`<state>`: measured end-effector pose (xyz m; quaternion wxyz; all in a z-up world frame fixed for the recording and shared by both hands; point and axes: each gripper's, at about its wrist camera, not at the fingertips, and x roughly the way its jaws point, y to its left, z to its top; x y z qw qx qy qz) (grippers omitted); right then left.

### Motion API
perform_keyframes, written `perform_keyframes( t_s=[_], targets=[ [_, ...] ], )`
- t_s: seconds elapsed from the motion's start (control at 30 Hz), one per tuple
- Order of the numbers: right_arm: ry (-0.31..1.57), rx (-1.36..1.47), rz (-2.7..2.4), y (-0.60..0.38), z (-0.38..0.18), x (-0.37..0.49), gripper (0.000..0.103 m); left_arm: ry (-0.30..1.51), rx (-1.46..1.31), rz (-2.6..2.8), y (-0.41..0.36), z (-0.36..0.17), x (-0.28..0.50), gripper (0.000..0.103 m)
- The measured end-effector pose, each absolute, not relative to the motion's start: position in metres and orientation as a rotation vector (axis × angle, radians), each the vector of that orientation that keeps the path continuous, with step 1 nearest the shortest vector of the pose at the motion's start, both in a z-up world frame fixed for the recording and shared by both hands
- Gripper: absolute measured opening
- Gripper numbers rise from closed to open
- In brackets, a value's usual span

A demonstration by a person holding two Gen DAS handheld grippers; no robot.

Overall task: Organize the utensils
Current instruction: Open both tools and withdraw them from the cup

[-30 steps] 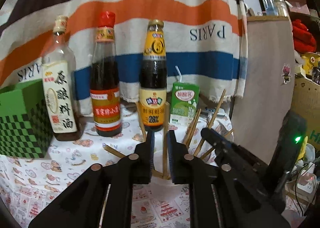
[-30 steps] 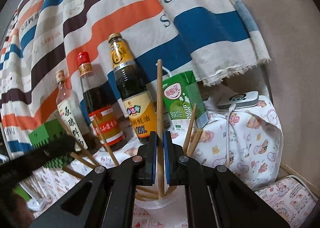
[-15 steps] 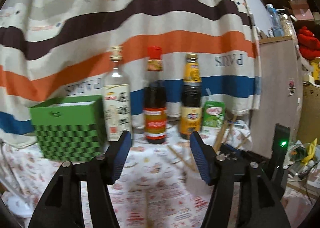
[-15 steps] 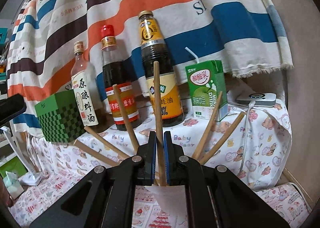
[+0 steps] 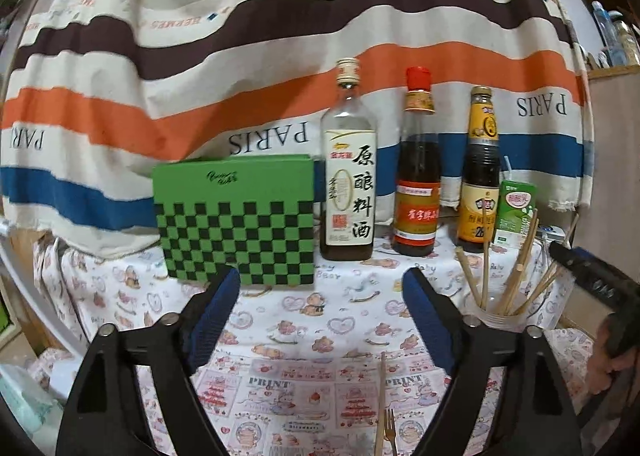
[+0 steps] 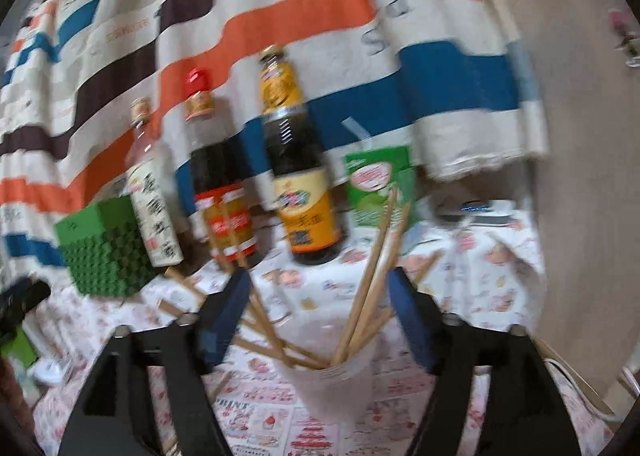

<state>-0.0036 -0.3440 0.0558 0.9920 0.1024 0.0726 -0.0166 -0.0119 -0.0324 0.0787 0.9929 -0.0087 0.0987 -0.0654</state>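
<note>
Wooden chopsticks [image 6: 372, 276] stand fanned in a clear cup [image 6: 336, 384], right of the green box [image 5: 236, 219] and three bottles [image 5: 416, 175]. Left gripper [image 5: 320, 296] has just been opening; jaws wide, nothing between them, aimed at bare tablecloth [image 5: 280, 316]. One chopstick and a fork [image 5: 390, 432] lie flat near its bottom edge. Right gripper [image 6: 318, 298] has just been opening too, jaws wide around the cup's sticks, pads apparently clear. Step: a release into the cup, likely. Next: grab the loose stick, needs lowering and narrowing.
</note>
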Motion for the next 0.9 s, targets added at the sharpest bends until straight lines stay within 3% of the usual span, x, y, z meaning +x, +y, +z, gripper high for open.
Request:
perform_keyframes(
  t_s=[0.07, 0.13, 0.57, 0.9],
  targets=[
    [0.165, 0.245, -0.005, -0.346, 0.062, -0.008, 0.08, 0.202, -0.044, -0.12, -0.028, 0.073, -0.012, 0.1],
    [0.224, 0.237, -0.004, -0.342, 0.065, -0.006, 0.086, 0.209, -0.062, -0.116, -0.025, 0.066, -0.012, 0.102],
    [0.543, 0.299, -0.008, -0.32, 0.011, 0.023, 0.086, 0.461, -0.153, -0.116, -0.004, 0.031, 0.022, 0.102],
    [0.627, 0.218, 0.138, -0.283, -0.012, 0.034, 0.084, 0.434, -0.067, -0.02, -0.003, 0.028, 0.018, 0.102]
  ],
)
